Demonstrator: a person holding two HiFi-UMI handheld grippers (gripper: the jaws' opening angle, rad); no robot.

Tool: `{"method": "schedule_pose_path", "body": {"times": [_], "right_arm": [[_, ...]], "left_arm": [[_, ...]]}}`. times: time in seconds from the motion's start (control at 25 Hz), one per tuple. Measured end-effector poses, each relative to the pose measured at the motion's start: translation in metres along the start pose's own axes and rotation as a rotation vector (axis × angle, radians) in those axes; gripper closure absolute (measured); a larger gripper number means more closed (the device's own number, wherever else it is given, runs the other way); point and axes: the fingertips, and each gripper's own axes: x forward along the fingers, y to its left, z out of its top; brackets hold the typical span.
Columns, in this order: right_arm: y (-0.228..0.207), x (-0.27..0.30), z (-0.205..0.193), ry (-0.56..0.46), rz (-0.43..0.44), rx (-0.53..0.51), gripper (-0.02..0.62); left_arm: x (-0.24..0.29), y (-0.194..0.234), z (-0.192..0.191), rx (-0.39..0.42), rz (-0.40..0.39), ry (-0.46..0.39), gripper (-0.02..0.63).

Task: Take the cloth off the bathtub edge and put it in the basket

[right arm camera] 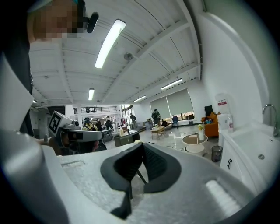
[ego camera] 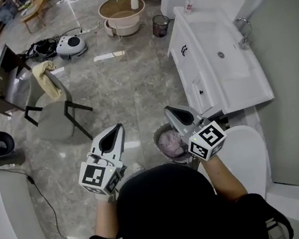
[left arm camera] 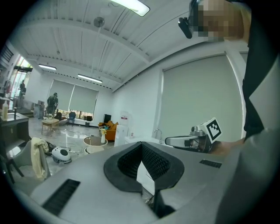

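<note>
Cloth [ego camera: 169, 142] sits bunched inside the basket [ego camera: 158, 136] on the floor. Left tool [ego camera: 119, 126] and right tool [ego camera: 168, 109] hang closed and empty; best kept clear of its rim.

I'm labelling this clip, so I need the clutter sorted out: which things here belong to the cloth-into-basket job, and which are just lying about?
Job:
- basket
- pink cloth, already in it
- left gripper and right gripper, jaws together, both empty

Lying about:
- chair with a yellow towel
- round table
- small bin
- white sink unit
- white floor appliance
</note>
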Motion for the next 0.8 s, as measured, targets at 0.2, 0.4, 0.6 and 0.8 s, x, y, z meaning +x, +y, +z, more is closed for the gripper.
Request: {"method": "schedule_pose_path", "body": {"times": [0.2,0.4,0.6,0.8], "right_arm": [[0.010,0.000,0.009,-0.029,0.019,0.001,0.600],[0.016,-0.001,0.006,-0.015,0.019,0.003,0.600],[0.020,-0.003,0.002,-0.012,0.026,0.005,0.600],[0.024,-0.004,-0.001,-0.010,0.026,0.015,0.600]], "left_arm": [[-0.004,-0.001,0.005,0.016,0.000,-0.009,0.594],[-0.010,-0.001,-0.002,0.030,-0.004,0.002,0.594],[-0.014,-0.002,-0.005,0.020,0.010,-0.003,0.594],[-0.019,-0.002,-0.006,0.023,0.016,-0.002,0.594]]}}
